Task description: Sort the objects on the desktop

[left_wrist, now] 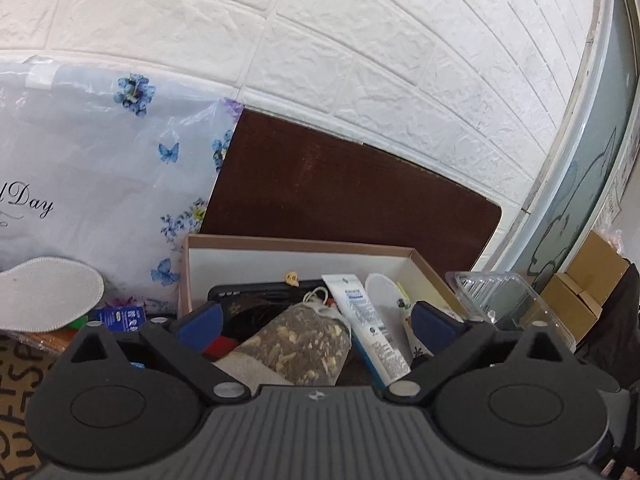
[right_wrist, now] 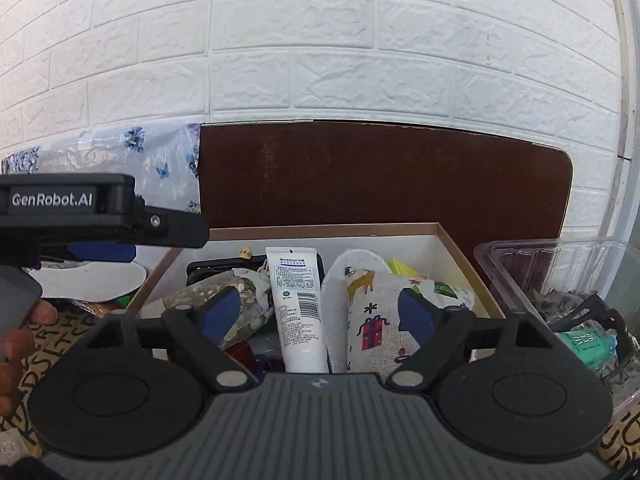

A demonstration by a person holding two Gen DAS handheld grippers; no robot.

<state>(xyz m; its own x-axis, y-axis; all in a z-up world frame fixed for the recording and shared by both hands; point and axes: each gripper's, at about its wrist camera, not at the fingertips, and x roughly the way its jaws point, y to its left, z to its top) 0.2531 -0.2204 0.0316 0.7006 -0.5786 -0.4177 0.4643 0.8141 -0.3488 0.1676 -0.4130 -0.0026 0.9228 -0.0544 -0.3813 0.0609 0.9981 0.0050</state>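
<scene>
1. The white brick wall (right_wrist: pixel 320 40) fills the view beyond both my tools, with a dark brown board (right_wrist: pixel 380 176) leaning against it straight ahead.
2. A flowered plastic bag (left_wrist: pixel 100 168) stands ahead and to the left of my left tool, beside the board.
3. An open cardboard box (right_wrist: pixel 456 248) sits directly in front of both tools, at the foot of the board, and it holds the sorted things.
4. A clear plastic container (right_wrist: pixel 560 264) stands just right of the box, to the right of my right tool.
5. My left tool (left_wrist: pixel 316 320) has its jaws spread wide and grips nothing; its blue pads sit on either side of the mesh pouch.
6. My right tool (right_wrist: pixel 320 312) is also spread wide and empty, with its blue pads flanking the tube and the cloth bag.
7. A printed cloth bag (right_wrist: pixel 376 320) lies in the box, between my right tool's pads, toward the right one.
8. A mesh pouch of dried bits (left_wrist: pixel 300 344) lies in the box between my left tool's pads.
9. A white tube (right_wrist: pixel 298 304) lies lengthwise in the box, between the pouch and the cloth bag.
10. A white insole (left_wrist: pixel 48 296) rests ahead-left of my left tool, outside the box.
</scene>
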